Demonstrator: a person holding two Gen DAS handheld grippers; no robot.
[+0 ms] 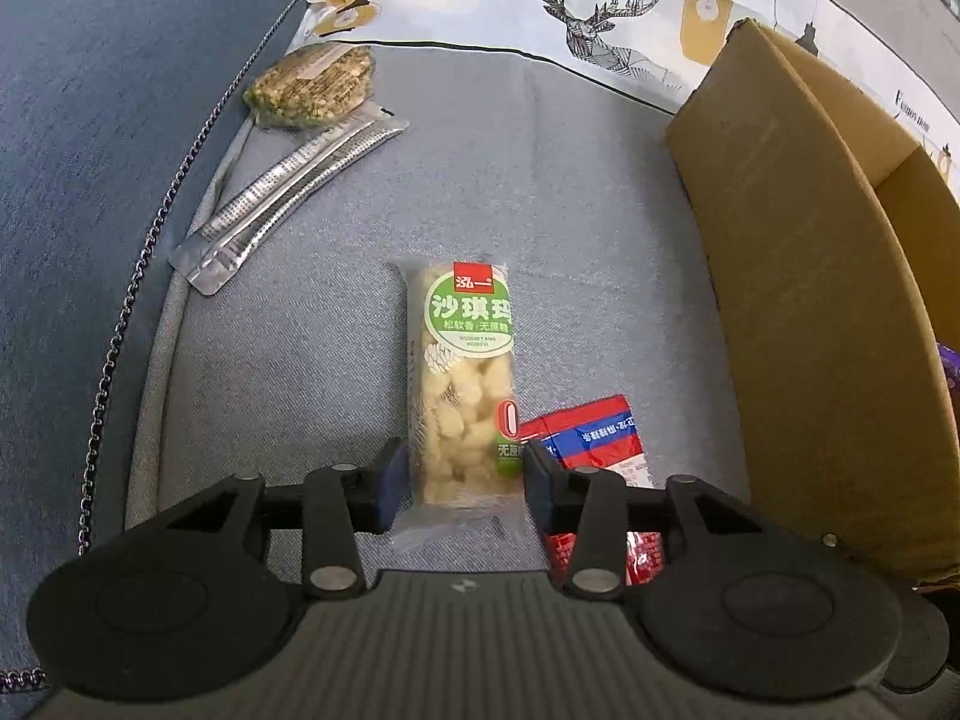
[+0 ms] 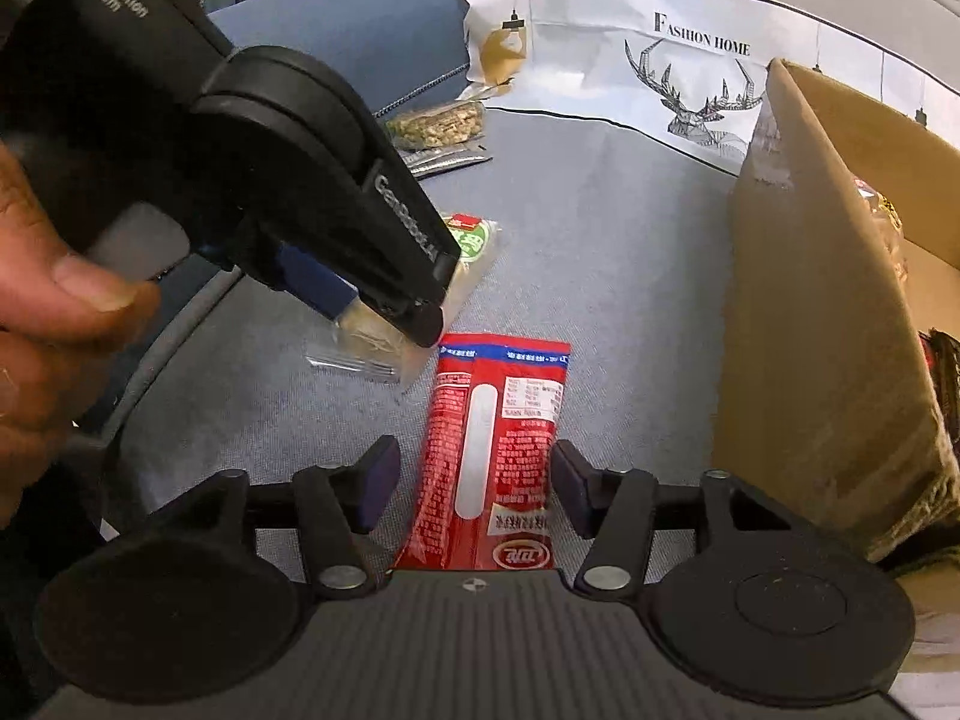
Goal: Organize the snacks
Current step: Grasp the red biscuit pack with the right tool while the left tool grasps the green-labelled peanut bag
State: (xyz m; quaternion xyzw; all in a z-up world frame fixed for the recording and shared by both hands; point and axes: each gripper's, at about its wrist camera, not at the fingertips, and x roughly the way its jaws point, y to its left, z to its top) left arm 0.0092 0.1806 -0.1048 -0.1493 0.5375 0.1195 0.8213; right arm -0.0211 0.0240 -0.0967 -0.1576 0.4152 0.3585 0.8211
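The left gripper (image 1: 462,486) sits around the near end of the pale yellow snack bar (image 1: 462,384). Its pads are right beside the wrapper, but I cannot tell if they squeeze it. The right gripper (image 2: 474,480) is open, with the red snack packet (image 2: 498,450) lying loose between its pads. Both snacks lie on the grey sofa seat (image 1: 336,324). The cardboard box (image 1: 798,312) stands on the right. Farther back lie a silver packet (image 1: 288,198) and a green-brown snack (image 1: 312,87).
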